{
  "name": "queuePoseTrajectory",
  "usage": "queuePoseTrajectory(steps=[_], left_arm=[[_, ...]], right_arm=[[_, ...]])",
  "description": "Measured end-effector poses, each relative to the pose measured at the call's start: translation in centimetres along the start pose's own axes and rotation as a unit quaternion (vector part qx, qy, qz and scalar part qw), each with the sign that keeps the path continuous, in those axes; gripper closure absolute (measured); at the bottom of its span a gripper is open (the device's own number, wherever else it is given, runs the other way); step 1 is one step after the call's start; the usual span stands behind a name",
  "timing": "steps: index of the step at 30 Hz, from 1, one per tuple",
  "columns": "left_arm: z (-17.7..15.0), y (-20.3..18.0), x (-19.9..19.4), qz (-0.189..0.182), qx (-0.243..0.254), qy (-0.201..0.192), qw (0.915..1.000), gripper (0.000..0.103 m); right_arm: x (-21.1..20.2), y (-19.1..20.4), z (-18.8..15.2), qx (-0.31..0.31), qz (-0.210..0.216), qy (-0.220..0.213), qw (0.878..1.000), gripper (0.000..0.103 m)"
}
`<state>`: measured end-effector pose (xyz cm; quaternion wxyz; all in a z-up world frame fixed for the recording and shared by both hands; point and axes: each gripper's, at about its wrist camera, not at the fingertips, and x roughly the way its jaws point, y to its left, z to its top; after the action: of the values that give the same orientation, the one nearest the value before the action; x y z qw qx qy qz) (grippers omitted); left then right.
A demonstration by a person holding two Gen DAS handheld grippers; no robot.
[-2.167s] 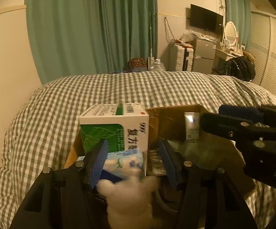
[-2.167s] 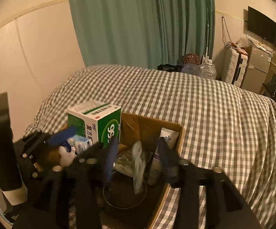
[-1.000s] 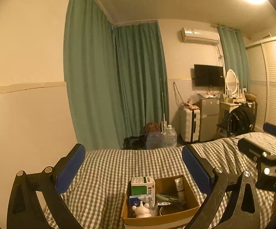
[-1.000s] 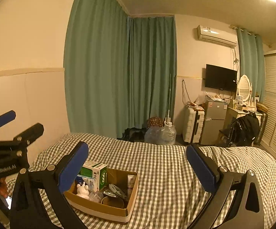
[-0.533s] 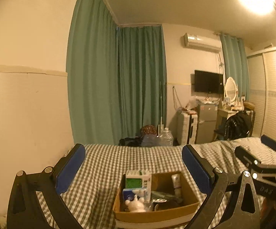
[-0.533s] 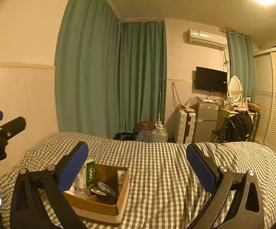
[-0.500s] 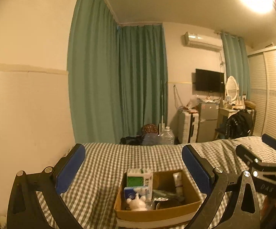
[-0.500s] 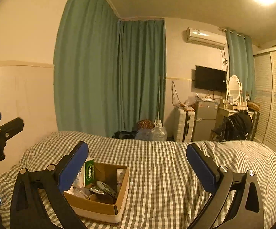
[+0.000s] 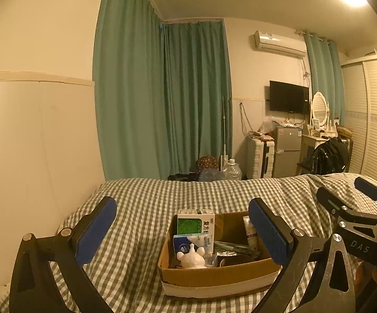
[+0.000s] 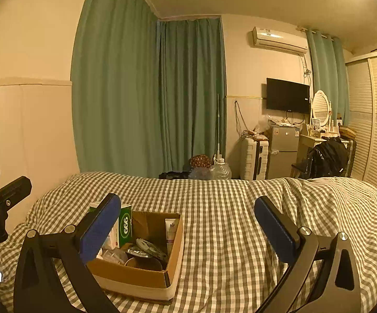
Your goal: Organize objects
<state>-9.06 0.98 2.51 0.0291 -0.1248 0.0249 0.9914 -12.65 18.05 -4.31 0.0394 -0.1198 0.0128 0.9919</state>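
My left gripper [image 9: 181, 230] hangs spread wide with nothing between its blue pads [image 9: 96, 230], raised above the bed [image 9: 141, 208] and well back from the box [image 9: 214, 274]. My right gripper [image 10: 188, 228] is likewise splayed and empty; in its own view it faces the bare checked cover to the right of the box, and in the left view it shows at the far right edge [image 9: 355, 208].

The box is brown cardboard, open-topped, with a pale band round its base, and it rests on the checked cover. Inside, a green and white carton [image 9: 195, 221] stands upright in the far left corner. In front of the carton lies a blue and white pack [image 9: 188, 242], and a small white figure [image 9: 191, 258] sits at the near left, touching the pack. A white tube [image 9: 248, 230] leans upright against the far right wall. Between the tube and the figure lie a dark flat packet [image 9: 234, 246], a silvery disc [image 9: 226, 254] and a round dark cup [image 9: 236, 260] near the front wall; what lies under them I cannot tell.

Beyond the bed hang green curtains [image 9: 162, 104]. Further right stand a suitcase [image 9: 261, 157], a small fridge [image 9: 287, 151] and a wall television [image 9: 288, 100].
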Motion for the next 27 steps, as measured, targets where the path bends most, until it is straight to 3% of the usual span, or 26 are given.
queuePoseTrajectory(steps=[27], left_arm=[[-0.11, 0.19, 0.05, 0.000, -0.005, 0.008, 1.0000, 0.000]], right_arm=[[-0.06, 0.51, -0.08, -0.003, 0.005, 0.010, 1.000, 0.000]])
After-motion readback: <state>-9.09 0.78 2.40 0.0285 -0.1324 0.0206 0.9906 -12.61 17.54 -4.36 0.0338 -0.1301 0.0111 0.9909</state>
